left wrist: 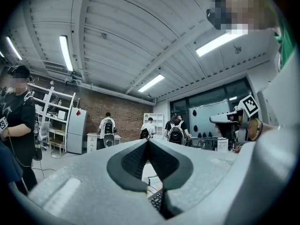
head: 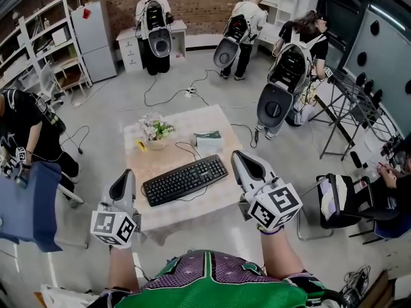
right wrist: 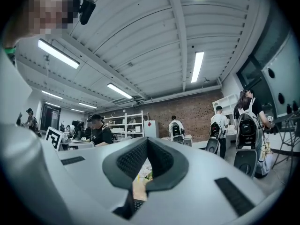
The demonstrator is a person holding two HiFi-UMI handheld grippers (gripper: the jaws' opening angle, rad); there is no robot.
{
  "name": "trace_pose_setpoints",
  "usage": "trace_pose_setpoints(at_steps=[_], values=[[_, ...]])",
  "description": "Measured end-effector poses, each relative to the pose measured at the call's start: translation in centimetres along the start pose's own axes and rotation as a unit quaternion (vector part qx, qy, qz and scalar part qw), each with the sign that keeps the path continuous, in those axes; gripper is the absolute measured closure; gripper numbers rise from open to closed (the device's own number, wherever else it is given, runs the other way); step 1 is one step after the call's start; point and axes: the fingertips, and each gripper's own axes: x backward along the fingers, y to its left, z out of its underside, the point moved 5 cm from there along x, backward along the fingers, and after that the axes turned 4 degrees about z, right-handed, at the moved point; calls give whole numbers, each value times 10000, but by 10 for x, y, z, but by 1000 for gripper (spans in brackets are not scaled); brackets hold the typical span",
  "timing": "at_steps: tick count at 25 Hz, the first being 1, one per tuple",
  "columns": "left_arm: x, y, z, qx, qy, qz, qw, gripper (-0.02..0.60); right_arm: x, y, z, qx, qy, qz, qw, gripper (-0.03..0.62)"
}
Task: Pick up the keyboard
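**Two grippers clenched, keyboard flat on the table**

Head view: I see both tools pointing away from me over the near side of the table [head: 212, 122]. The left gripper [head: 124, 178] is near the left end of the keyboard [head: 185, 179], and the right gripper [head: 241, 159] is near its right end. I cannot see either one touching it. The black keyboard lies flat and slanted on the patterned cloth. Its cable [head: 187, 150] loops back toward a flower pot [head: 155, 136] and a green-and-white book [head: 209, 140], both standing apart behind it. The book's print is too small for me to read. Each tool carries a cube of square markers [head: 114, 228].

Left gripper view: the left gripper [left wrist: 148, 143] has its dark pads pressed together with nothing between them. Below them a sliver of keyboard [left wrist: 157, 199] keys shows. Off to the right I see the other tool's marker cube.

Right gripper view: the right gripper [right wrist: 147, 142] is clenched too, and empty. Under its pads I glimpse flowers and a strip of keyboard [right wrist: 136, 205]. Beyond, people wearing backpacks [right wrist: 176, 130] stand at desks by the brick wall.
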Motion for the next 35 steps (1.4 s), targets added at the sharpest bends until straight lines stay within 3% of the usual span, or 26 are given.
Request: trace_pose_setpoints(at_steps=[14,21,35], values=[[-18,54,20,187,98,353,9992,563,-46,23,16,79,203,291,9993,591],[-18,68,27,394,82,234,9989,563,-59,26,18,141,298,224,9992,591],[-31,69,24,334,65,-161,9993,563,-96,1,13,111,133,-154,9997,592]])
